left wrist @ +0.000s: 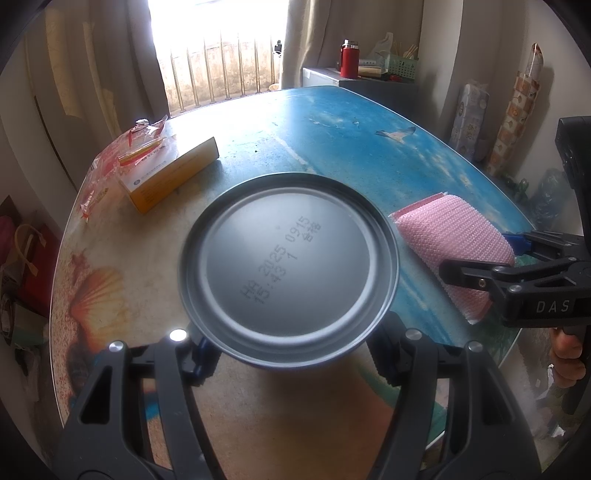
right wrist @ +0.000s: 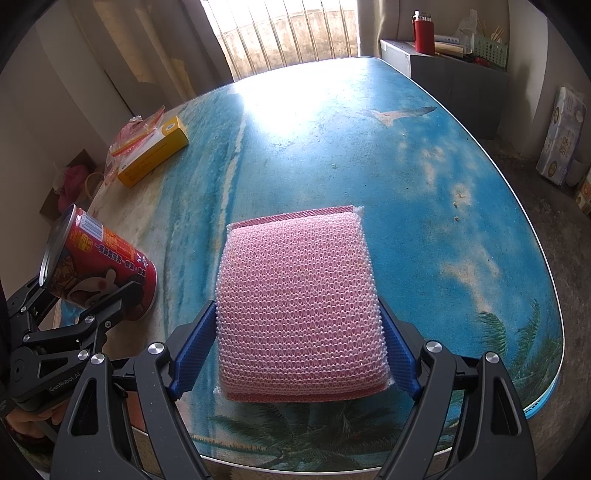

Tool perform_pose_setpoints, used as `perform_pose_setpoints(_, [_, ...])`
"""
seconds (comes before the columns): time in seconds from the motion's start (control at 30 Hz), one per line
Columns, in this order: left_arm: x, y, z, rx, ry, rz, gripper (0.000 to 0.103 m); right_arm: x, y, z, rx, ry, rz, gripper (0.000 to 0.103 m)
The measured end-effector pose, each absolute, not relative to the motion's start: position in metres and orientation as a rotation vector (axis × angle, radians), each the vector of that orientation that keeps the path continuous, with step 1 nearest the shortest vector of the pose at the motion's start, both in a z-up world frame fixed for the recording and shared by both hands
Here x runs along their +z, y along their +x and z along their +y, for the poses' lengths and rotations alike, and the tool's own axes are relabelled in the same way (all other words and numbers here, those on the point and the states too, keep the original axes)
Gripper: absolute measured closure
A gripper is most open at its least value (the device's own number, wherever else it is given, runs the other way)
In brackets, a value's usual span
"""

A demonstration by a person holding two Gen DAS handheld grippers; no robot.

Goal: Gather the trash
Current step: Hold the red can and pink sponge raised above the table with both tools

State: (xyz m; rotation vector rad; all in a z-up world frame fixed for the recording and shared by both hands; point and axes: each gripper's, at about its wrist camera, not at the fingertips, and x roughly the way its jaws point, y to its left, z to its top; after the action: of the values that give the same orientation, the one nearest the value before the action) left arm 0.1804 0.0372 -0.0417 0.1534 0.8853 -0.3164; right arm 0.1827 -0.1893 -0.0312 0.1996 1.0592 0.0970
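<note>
A red drink can (right wrist: 107, 266) is clamped tilted in my left gripper (left wrist: 291, 354); the left wrist view shows only its silver bottom (left wrist: 288, 269) with a printed date code. My right gripper (right wrist: 297, 354) is shut on a pink mesh sponge (right wrist: 299, 306), its blue pads pressing both sides just above the table (right wrist: 369, 147). The left view shows the same sponge (left wrist: 458, 236) with the right gripper (left wrist: 491, 262) on it. A yellow carton (left wrist: 170, 173) lies at the table's far left, partly under a crumpled red-and-clear plastic wrapper (left wrist: 122, 147).
The oval table has a beach-print top. Behind it are a barred window and a cabinet (right wrist: 443, 70) with a red flask (right wrist: 423, 33) and a green basket. Tissue packs (right wrist: 561, 140) stand on the floor at right, bags (left wrist: 22, 266) at left.
</note>
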Motion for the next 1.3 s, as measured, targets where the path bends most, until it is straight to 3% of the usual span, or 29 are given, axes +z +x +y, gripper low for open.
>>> perform_pose_setpoints(1.3, [-0.0375, 0.1730, 0.0360, -0.317, 0.140, 0.868, 0.041, -0.0289, 0.1787, -0.1925, 0.090, 0.212, 1.049, 0.025])
